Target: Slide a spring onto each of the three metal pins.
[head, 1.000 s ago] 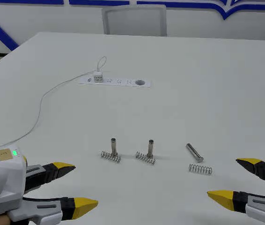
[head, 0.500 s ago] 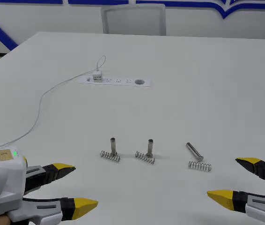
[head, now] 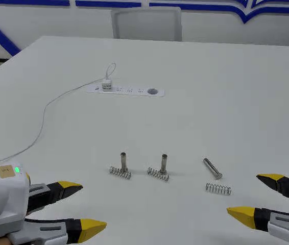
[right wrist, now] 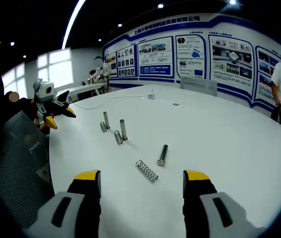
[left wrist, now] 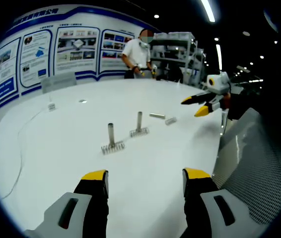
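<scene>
One spring [head: 218,189] lies ahead of right gripper [head: 244,194] jaws.

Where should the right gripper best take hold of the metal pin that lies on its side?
Probably mid-shaft on the lying pin, with the right gripper coming from above, jaws across it. It lies flat, wider head at one end; the spring lies apart.

Nothing here is legible to you. The wall posters [right wrist: 190,49] behind the counter [right wrist: 220,129] carry blue-framed print too small to read, and the heading line of Chinese characters [right wrist: 166,23] above them is too blurred to make out. The tan sticker [head: 5,171] on your left hand-held gripper [head: 91,205] bears marks you cannot read.
</scene>
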The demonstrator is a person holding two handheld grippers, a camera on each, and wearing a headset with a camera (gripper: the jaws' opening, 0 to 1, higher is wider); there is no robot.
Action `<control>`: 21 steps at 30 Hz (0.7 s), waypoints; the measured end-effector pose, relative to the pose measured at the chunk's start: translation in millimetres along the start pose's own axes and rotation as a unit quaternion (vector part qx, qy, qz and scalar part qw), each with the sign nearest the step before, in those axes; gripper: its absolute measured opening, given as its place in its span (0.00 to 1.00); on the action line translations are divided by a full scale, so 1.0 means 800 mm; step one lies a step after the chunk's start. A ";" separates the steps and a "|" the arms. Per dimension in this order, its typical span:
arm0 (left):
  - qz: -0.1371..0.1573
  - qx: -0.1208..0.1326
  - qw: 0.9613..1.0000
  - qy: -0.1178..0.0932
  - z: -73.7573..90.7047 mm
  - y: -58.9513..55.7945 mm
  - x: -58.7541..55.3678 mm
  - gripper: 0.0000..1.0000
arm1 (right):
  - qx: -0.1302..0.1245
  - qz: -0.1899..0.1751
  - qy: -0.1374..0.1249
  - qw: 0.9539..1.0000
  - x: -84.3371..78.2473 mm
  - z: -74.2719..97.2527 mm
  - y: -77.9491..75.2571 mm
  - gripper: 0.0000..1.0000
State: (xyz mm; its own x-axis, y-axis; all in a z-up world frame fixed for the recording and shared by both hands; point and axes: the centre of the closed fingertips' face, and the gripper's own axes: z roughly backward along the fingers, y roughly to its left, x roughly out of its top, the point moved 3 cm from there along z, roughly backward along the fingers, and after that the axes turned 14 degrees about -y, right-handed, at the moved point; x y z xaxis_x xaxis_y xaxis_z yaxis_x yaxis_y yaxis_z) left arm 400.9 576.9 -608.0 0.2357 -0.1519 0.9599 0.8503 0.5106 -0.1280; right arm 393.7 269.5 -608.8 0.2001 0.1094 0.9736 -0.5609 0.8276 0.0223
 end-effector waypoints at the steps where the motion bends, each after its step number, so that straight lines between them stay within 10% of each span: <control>1: 0.000 0.000 1.000 0.000 0.000 0.000 0.000 0.62 | -0.001 0.000 0.001 1.000 0.001 -0.001 -0.001 0.67; 21: -0.003 0.005 1.000 0.000 0.003 0.002 0.000 0.60 | -0.003 0.028 0.045 0.999 0.039 -0.062 -0.029 0.45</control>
State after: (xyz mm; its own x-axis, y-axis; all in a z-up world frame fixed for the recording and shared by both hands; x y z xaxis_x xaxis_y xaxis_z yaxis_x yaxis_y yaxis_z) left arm 400.9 579.8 -607.9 0.2315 -0.1548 0.9604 0.8463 0.5190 -0.1204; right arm 453.1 280.9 -590.6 0.2406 0.2046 0.9488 -0.5692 0.8215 -0.0328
